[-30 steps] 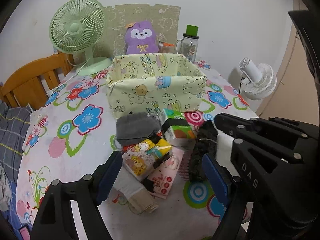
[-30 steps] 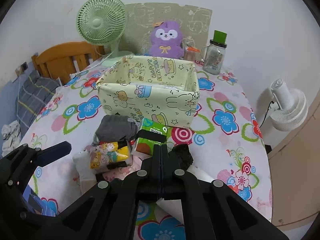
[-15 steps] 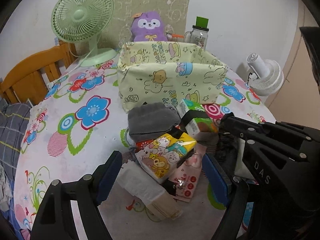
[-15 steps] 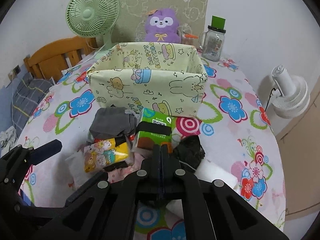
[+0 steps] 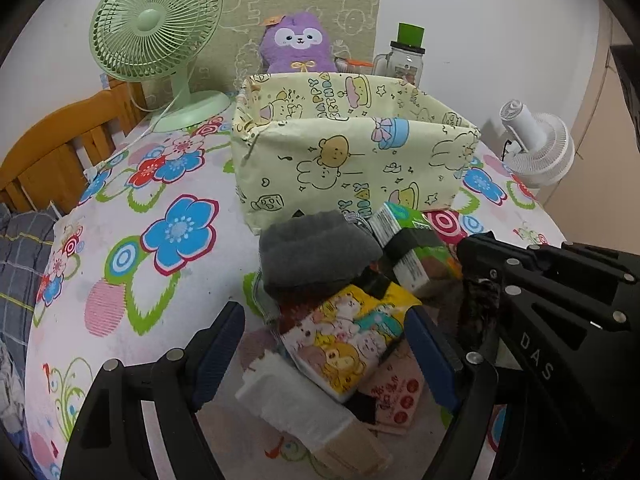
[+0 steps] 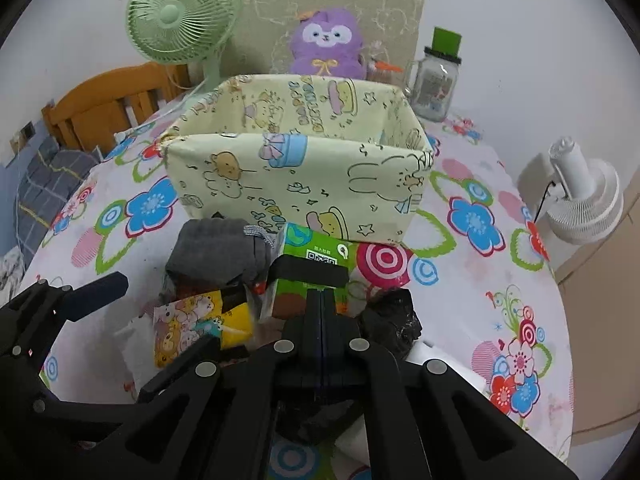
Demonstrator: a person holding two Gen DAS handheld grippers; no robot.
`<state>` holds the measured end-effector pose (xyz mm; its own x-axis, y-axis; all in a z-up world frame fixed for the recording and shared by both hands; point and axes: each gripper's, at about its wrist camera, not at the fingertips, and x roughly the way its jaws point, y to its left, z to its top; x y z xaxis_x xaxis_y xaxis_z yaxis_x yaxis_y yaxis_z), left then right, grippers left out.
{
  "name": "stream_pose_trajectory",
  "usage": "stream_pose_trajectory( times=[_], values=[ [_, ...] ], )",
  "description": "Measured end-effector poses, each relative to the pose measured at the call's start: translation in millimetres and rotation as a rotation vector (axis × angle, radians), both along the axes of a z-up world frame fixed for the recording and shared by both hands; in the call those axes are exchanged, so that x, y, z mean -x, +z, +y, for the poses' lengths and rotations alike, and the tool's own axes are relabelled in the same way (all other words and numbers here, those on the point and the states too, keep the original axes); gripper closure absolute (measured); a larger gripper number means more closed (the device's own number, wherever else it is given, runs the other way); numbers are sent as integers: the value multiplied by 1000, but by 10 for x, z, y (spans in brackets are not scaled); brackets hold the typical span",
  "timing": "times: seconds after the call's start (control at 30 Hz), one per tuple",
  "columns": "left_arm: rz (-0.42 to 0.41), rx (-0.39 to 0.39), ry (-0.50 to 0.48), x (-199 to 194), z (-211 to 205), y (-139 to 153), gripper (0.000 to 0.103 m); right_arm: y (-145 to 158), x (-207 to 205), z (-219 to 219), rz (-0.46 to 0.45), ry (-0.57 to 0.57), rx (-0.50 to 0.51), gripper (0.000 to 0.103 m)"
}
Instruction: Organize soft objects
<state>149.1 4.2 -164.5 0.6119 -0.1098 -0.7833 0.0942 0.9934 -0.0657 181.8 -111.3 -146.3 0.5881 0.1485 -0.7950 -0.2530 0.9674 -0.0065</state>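
A pile of soft things lies on the flowered tablecloth in front of a pale yellow fabric bin (image 5: 352,160) (image 6: 296,176). The pile holds a grey folded cloth (image 5: 312,252) (image 6: 216,252), a yellow cartoon tissue pack (image 5: 348,340) (image 6: 192,324), a green tissue pack (image 5: 416,252) (image 6: 316,268), a pink pack (image 5: 392,396), a white pack (image 5: 304,412) and a black furry item (image 5: 476,304) (image 6: 392,316). My left gripper (image 5: 324,360) is open, its fingers on either side of the yellow pack. My right gripper (image 6: 322,304) is shut and empty, above the pile.
A green desk fan (image 5: 156,36) stands at the back left. A purple plush (image 5: 298,46) and a glass jar with a green lid (image 5: 406,60) stand behind the bin. A white fan (image 5: 536,148) is at the right, past the table edge. A wooden chair (image 5: 60,148) is on the left.
My left gripper has moved forward and down, so the yellow pack now sits between its open fingers. My right gripper has also moved forward towards the bin, still shut.
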Motion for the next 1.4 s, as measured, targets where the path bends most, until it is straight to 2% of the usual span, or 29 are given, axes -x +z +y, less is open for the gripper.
stream_pose_trajectory(
  times=[0.1, 0.27, 0.73, 0.8, 0.83, 0.87, 0.93, 0.97, 1.03, 1.17, 1.3, 1.4],
  values=[
    [5, -4, -2, -56, 11, -13, 19, -31, -55, 14, 19, -8, 0, 100],
    [24, -3, 2, -178, 40, -66, 19, -112, -165, 2, 72, 5, -59, 100],
    [48, -25, 0, -459, 31, -143, 19, -191, -442, 103, 97, 54, -81, 98],
    [49, -32, 0, -481, 31, -161, 19, -207, -456, 112, 85, 42, -59, 90],
    [51, -33, 1, -490, 32, -171, 19, -209, -460, 116, 73, 34, -43, 79],
    [53, -34, -1, -492, 30, -180, 19, -213, -459, 112, 56, 16, -24, 61],
    [56, -36, -7, -494, 23, -192, 18, -226, -457, 69, 27, -29, 2, 41],
    [58, -34, -8, -493, 26, -195, 18, -236, -465, 47, 27, -40, -2, 37],
    [63, -20, -9, -501, 38, -203, 16, -269, -498, 1, 49, -47, -32, 35],
    [73, -3, 5, -515, 76, -216, 15, -277, -523, -2, 51, -50, -25, 26],
    [76, 6, 11, -493, 107, -195, 15, -290, -556, 26, 107, -12, -91, 25],
    [76, -12, 4, -480, 110, -181, 15, -292, -568, 63, 116, -6, -84, 25]
  ],
)
